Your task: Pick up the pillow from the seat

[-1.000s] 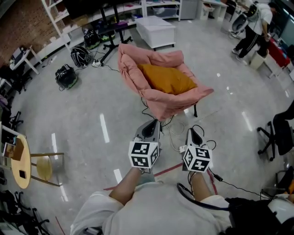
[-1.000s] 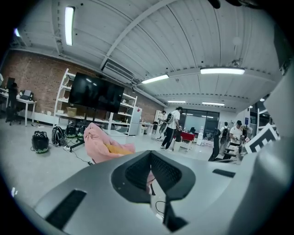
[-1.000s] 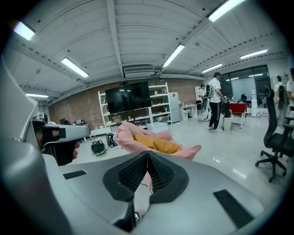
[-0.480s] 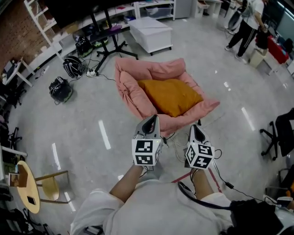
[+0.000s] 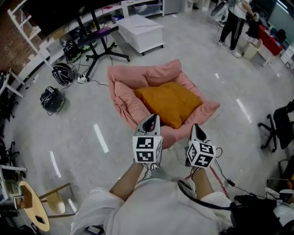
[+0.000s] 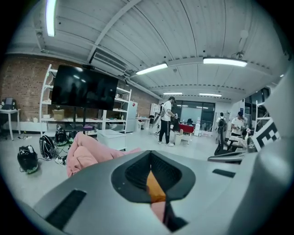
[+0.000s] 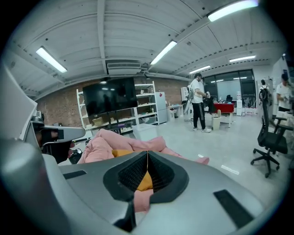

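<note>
Pink seat (image 5: 122, 94) on the grey floor, soft and bowl-shaped, padded walls standing up on all sides. Orange pillow (image 5: 169, 102) lies flat inside it and fills most of the hollow, its near corner close to the seat's front wall. Left gripper (image 5: 151, 118) is held out over that front wall, pointing at the pillow's near corner; jaws pressed together, nothing clamped. Right gripper (image 5: 196, 126) sits just beside the seat's near right corner, apart from the pillow, jaws also together with only a hairline slit. In both gripper views the pillow's orange and the seat's pink show beyond the closed tips. Behind the seat, well apart, a white box-like bench (image 5: 140, 33) with a flat top; whether it holds anything cannot be told. Open white shelving (image 5: 148, 7) along the back wall carries bins, contents too small to read. Two black bags (image 5: 50, 98) lie on the floor to the left among cables. A person (image 5: 233, 23) stands at the far right.
</note>
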`<state>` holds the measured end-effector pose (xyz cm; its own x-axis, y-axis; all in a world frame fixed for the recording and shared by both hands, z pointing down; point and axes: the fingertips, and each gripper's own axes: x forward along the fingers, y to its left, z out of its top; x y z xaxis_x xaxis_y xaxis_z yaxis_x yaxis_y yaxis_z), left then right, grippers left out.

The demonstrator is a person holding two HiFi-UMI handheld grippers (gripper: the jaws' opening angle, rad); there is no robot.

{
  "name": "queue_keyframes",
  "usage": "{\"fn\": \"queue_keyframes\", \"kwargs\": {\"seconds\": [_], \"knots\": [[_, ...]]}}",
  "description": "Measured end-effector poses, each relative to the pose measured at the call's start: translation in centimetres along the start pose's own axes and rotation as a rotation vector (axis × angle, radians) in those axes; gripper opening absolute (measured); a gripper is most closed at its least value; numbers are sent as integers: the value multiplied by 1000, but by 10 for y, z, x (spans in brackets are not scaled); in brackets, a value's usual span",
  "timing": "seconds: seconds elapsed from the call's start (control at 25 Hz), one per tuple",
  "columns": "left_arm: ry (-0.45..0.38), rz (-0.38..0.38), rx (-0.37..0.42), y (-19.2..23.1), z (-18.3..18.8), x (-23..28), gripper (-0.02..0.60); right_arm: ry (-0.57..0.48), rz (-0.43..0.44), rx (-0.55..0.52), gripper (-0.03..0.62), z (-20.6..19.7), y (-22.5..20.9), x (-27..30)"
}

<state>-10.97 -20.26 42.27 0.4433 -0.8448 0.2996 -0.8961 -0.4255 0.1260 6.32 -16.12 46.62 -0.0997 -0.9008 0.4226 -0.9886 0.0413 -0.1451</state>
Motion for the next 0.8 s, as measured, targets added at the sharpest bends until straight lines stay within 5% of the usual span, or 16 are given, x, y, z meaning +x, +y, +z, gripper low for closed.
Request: {"fn": "queue_keyframes", "kwargs": {"seconds": [0.4, 0.8], "knots": [[35, -67, -22, -10, 6, 47, 8, 11, -87, 47, 29, 8, -38, 19], [64, 5, -34, 10, 20, 101, 8, 17, -9, 35, 29, 37, -53, 84]]}}
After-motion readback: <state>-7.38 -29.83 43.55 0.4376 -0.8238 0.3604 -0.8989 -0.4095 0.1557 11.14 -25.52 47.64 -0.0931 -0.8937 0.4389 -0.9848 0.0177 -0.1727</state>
